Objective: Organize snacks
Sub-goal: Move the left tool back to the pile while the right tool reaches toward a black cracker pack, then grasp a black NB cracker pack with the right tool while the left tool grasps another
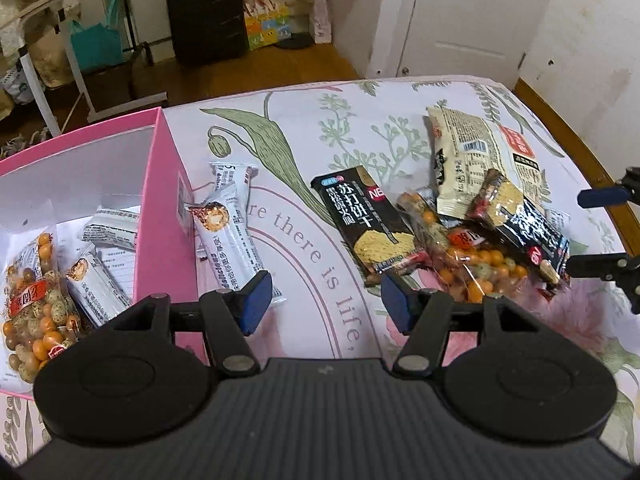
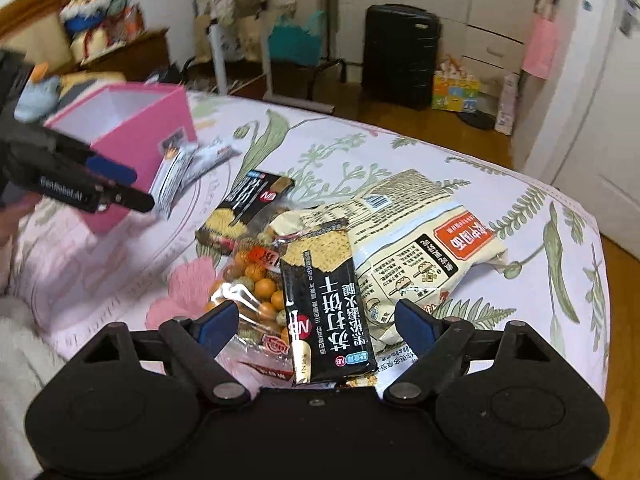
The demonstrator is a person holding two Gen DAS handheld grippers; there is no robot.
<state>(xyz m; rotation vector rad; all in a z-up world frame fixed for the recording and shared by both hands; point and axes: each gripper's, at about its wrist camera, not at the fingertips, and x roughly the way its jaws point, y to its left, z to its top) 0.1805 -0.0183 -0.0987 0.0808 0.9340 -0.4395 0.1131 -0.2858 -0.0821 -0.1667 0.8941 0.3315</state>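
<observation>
Snack packets heaped on floral cloth; more inside pink box.

pink box: 1 | black cracker packs: 2 | beige bag: 1 | suitcase: 1

Pink box: near wall and left side cut by left wrist frame edge; part of contents hidden behind left gripper body. Peanut bag in pile: mostly buried under black cracker pack. White wrapper under pile: only corner shows, print unreadable. Right gripper: only finger ends enter left wrist view at right edge. Hand behind left gripper: blurred, cut by frame edge. Far shelf clutter: blurred, unidentifiable.
</observation>
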